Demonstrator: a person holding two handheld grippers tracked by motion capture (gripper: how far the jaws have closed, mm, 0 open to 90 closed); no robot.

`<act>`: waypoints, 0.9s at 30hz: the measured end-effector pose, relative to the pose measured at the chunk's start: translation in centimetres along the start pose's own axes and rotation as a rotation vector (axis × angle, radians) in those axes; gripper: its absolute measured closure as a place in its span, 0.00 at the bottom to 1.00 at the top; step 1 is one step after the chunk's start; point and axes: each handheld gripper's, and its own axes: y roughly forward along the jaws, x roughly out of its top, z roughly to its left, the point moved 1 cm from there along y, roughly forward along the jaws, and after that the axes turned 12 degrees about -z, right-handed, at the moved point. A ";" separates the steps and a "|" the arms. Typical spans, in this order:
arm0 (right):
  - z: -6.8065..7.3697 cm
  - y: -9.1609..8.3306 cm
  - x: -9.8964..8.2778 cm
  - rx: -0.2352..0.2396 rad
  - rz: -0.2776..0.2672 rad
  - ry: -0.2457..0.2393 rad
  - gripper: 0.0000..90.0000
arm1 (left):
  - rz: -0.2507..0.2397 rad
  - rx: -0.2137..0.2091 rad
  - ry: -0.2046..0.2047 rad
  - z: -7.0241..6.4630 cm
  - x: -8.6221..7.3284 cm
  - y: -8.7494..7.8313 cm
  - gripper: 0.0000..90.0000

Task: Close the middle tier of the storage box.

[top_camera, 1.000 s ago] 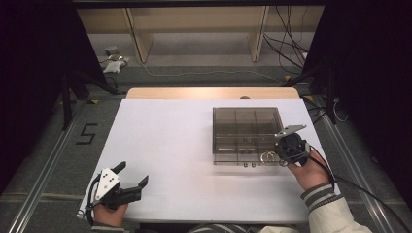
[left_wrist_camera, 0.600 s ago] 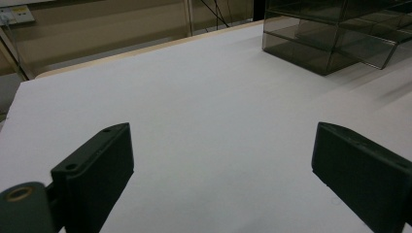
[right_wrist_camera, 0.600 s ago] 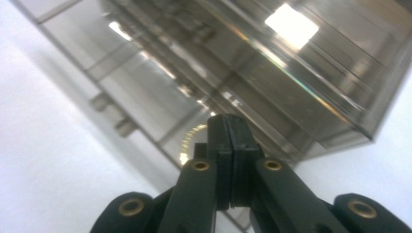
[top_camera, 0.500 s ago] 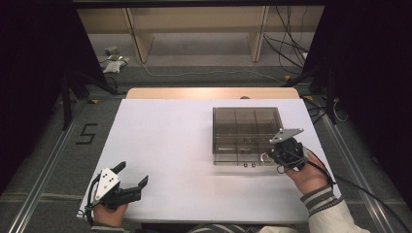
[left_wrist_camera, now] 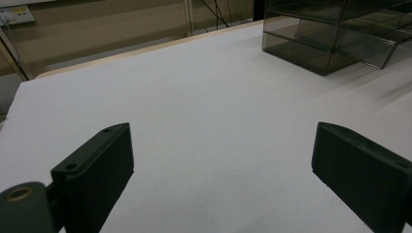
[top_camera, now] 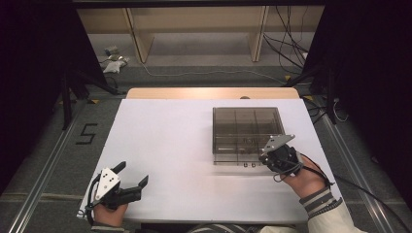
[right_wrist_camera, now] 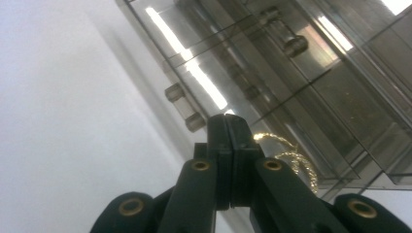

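The right hand-held gripper [top_camera: 265, 156] sits at the near right corner of the smoked, see-through organiser box [top_camera: 248, 131], which stands on the right half of the white table [top_camera: 175, 145]. In the right gripper view its two black jaws are pressed flat together, pad to pad, with no gap between them. A thin gold chain [right_wrist_camera: 291, 158] loops out just to the right of the closed tips, against the front of the box; it seems to run in between the pads, but the pinch point itself is hidden by the jaws, so whether the chain is truly caught there cannot be told for certain. The chain lies at the lower front edge of the box, beside one of the small clear drawer knobs [right_wrist_camera: 184, 107] — a second knob [right_wrist_camera: 289, 41] shows farther along the front.

The left hand-held gripper [top_camera: 131, 182] rests near the front left corner of the table, well apart from the box, held in the person's left hand [top_camera: 109, 213]. Its jaws stand wide open with nothing between them — the left gripper view shows bare white table in the gap and the box [left_wrist_camera: 335, 34] far off at the upper right.

The person's right hand [top_camera: 303, 179], in a striped cuff, holds the right hand-held gripper from behind.
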 end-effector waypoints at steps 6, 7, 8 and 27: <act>0.3 0.0 0.0 0.017 0.011 -0.014 1.00 | -0.001 0.000 -0.002 0.0 0.0 0.0 0.08; 0.3 0.0 0.0 0.020 0.012 -0.019 1.00 | -0.001 -0.001 -0.001 0.0 0.0 0.0 0.08; 0.4 0.0 -0.1 0.022 0.010 -0.023 1.00 | -0.002 -0.001 -0.002 0.0 0.0 0.0 0.08; 1.1 0.9 -0.8 0.080 0.062 -0.080 1.00 | 0.001 -0.003 -0.003 -0.1 0.0 0.1 0.09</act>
